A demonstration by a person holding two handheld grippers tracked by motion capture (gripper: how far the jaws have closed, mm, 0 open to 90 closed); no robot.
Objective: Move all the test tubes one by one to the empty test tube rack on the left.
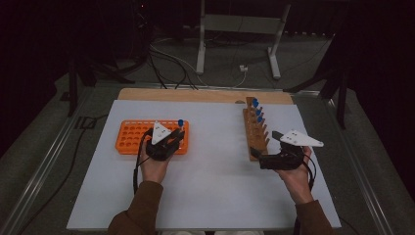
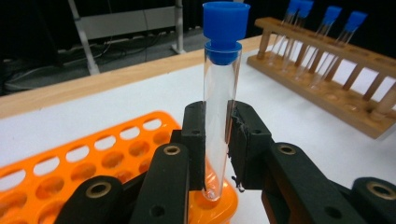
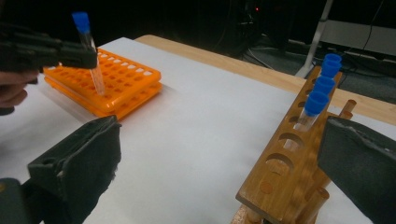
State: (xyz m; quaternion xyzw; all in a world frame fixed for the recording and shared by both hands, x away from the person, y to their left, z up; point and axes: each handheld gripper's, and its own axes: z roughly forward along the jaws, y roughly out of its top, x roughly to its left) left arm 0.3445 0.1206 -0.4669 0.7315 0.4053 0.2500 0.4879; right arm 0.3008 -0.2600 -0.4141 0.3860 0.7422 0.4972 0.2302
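Note:
My left gripper (image 2: 217, 140) is shut on a clear test tube (image 2: 219, 107) with a blue cap, held upright. The tube's lower end sits at the corner of the orange rack (image 2: 93, 158); I cannot tell if it is in a hole. In the high view the left gripper (image 1: 177, 135) is over the orange rack (image 1: 132, 137) at its right end. My right gripper (image 3: 219, 163) is open with nothing between its jaws, beside the near end of the wooden rack (image 3: 289, 163). Several blue-capped tubes (image 3: 322, 88) stand in that rack's far holes.
A white mat (image 1: 210, 176) covers the table, with a strip of bare wood (image 1: 195, 94) along the far edge. The wooden rack (image 1: 255, 128) lies at the right, pointing away from me. Cables and a metal stand's legs (image 1: 240, 44) are on the floor beyond.

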